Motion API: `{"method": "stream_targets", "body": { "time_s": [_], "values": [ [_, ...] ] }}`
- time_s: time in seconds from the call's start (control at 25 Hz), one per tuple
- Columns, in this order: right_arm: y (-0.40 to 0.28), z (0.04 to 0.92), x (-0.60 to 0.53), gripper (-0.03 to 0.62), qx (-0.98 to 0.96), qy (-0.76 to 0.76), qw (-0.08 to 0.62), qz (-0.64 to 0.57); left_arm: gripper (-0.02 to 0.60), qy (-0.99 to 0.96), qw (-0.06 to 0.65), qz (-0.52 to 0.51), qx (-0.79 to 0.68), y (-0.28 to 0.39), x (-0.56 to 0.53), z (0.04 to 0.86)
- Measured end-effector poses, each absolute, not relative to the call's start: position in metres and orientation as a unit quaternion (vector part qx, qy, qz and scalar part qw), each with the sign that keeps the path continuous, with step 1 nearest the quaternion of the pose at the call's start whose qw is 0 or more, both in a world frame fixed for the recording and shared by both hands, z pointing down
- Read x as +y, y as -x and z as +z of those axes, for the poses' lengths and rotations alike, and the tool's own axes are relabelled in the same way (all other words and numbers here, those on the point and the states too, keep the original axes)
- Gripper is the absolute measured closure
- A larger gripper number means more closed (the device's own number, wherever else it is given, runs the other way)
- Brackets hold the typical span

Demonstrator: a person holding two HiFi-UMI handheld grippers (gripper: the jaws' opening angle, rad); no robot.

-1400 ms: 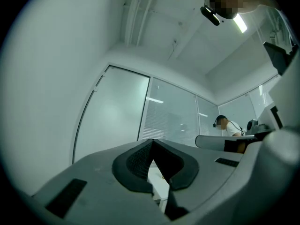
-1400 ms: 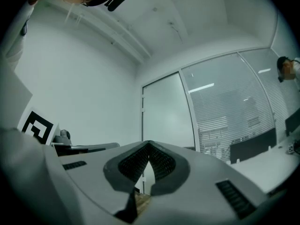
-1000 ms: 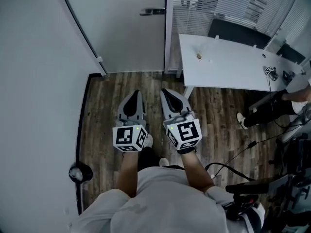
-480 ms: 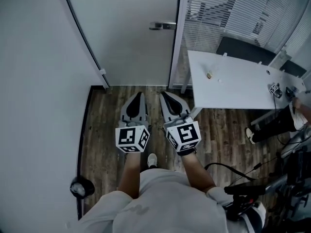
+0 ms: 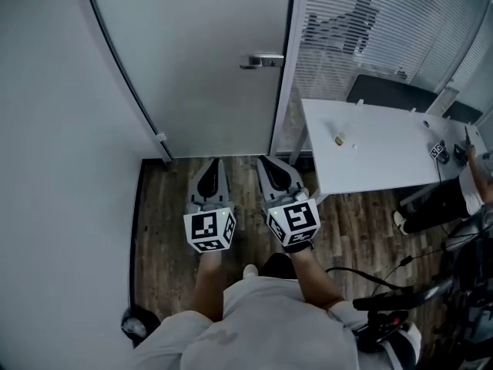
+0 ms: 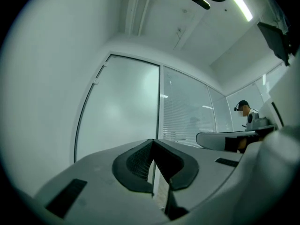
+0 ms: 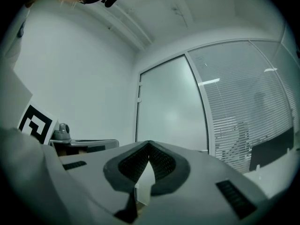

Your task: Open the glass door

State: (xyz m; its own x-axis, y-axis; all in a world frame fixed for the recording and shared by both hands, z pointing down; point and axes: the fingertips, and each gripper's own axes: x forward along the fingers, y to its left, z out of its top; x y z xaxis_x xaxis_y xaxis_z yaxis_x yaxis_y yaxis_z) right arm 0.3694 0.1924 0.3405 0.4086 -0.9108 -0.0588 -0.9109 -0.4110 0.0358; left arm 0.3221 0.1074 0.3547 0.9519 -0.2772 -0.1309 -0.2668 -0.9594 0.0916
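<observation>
I am holding the left tool (image 5: 213,164) and the right tool (image 5: 265,161) side by side over the wooden floor (image 5: 166,230), both pointing at the glass door (image 5: 204,60). Each tool's jaws are pressing together at the tips, gripping nothing. The frosted door is standing straight ahead, well apart from both tools, with its metal handle (image 5: 262,60) sitting at its right edge beside the blind-covered glass partition (image 5: 370,21). A white tabletop (image 5: 385,153) is lying off to the right.
</observation>
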Motion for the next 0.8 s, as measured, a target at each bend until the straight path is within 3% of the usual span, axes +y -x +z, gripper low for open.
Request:
{"method": "stream_targets", "body": {
  "time_s": [0.32, 0.8],
  "values": [
    [-0.380, 0.350, 0.175, 0.592, 0.558, 0.829, -0.007, 0.020, 0.580, -0.989, 0.058, -0.097, -0.093, -0.340, 0.120, 0.352],
    [-0.603, 0.306, 0.122, 0.592, 0.544, 0.836, 0.045, 0.052, 0.580, -0.992, 0.029, -0.092, -0.085, -0.551, 0.062, 0.325]
  ]
}}
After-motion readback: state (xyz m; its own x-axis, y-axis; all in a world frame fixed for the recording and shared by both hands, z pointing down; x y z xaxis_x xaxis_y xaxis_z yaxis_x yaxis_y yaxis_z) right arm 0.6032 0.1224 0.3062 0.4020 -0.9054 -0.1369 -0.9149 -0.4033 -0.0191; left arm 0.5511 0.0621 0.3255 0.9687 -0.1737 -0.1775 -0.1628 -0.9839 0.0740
